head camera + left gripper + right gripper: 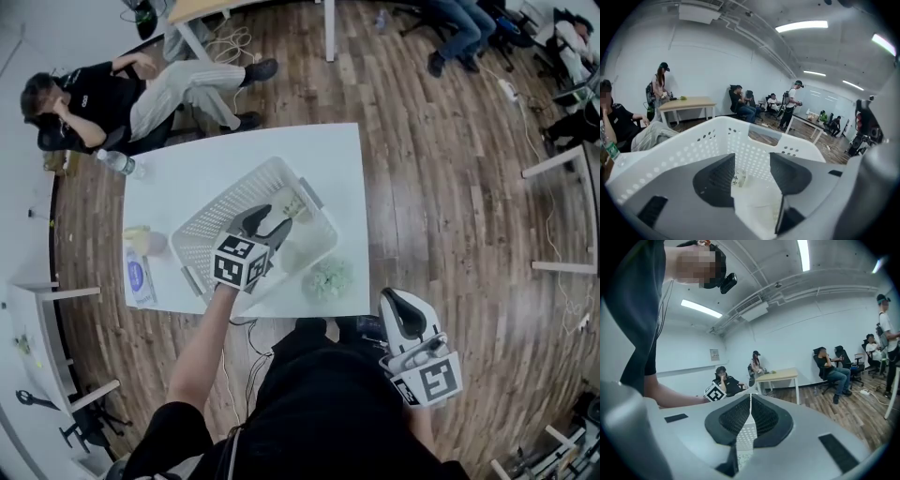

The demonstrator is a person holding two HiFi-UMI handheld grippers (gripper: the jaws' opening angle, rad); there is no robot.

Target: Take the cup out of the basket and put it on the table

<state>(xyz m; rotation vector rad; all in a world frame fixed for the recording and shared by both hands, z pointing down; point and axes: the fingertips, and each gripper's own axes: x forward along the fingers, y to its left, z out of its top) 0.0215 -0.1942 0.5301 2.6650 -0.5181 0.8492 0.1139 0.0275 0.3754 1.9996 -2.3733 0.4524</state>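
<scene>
Downward, left claw (269,226) into basket (223,196)

- Left gripper (752,161) is tipped down into the basket, jaws standing apart, pads touching nothing.
- Dead ahead of the jaws is the white perforated basket (717,123), with its far wall and handle slot facing them.
- Between the jaws, close by the left one, a small pale cup (738,178) sits low in the basket.
- Far beyond, up and left of the jaws, a person (658,86) stands at a wooden table (686,103).

Holding left gripper (267,223) out front, tilted down, jaws apart, and right gripper (405,315) back by the body, jaws together.
</scene>
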